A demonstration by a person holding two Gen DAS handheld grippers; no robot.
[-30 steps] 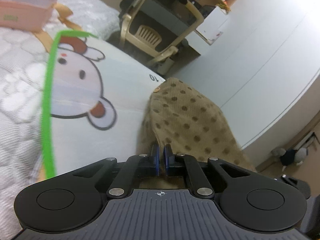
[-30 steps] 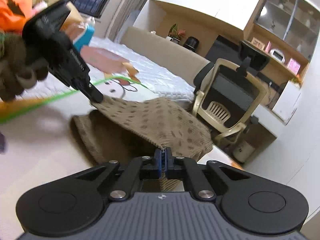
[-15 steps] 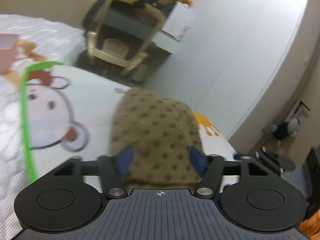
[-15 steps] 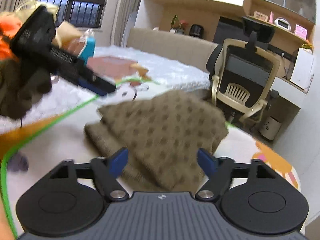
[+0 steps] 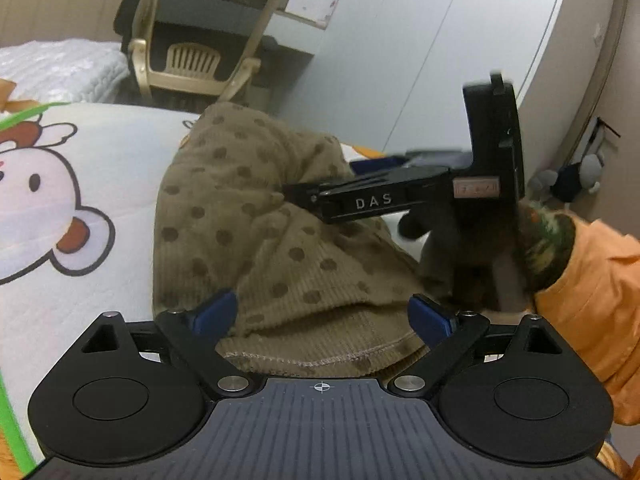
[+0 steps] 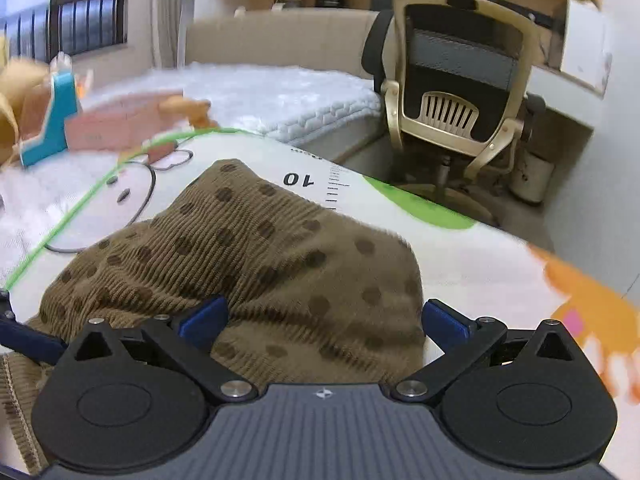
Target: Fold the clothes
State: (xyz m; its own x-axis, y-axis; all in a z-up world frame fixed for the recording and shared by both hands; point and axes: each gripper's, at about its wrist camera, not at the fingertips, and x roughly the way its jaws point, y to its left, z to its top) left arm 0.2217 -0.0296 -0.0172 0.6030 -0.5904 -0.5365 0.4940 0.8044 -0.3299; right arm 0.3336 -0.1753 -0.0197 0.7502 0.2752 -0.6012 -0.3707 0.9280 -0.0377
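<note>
Both grippers are spread wide, nothing clamped. Left gripper [image 5: 322, 314] is held over the hemmed edge of the brown dotted garment [image 5: 256, 232], which lies bunched on the cartoon play mat [image 5: 80, 208]. Right gripper [image 6: 323, 320] is poised w/ blue pads either side of the cloth; contact can't be told.

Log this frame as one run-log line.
task: fold clothes | left gripper: open | right gripper: open | dotted brown garment: lying folded on mat, unheld
</note>
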